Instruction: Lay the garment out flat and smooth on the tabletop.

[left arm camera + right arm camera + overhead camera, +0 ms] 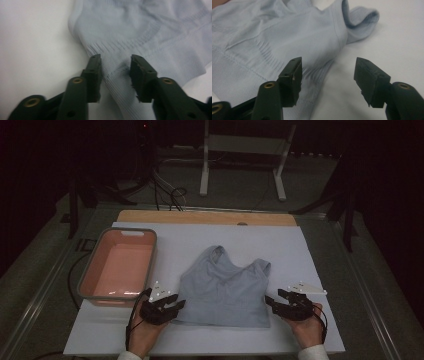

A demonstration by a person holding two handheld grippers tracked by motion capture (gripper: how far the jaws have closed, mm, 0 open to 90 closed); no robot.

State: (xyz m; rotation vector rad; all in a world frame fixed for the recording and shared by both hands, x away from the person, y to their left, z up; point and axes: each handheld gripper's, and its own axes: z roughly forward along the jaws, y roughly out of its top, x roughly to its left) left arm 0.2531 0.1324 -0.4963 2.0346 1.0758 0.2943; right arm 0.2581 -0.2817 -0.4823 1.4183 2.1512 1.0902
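Between the two hands, flat on the white-covered table (310,245), lies the pale blue ribbed knit tank top (225,287), straps away from the person, hem near; left tongs (172,304) stand narrowly parted astride its lower side edge (117,72), not yet pinching; right tongs (272,302) gape wider, one jaw over the opposite edge (317,72), one over bare table.

A pale blue-grey sleeveless top (222,287) lies flat on the white sheet (310,250), straps away, ribbed hem nearest.
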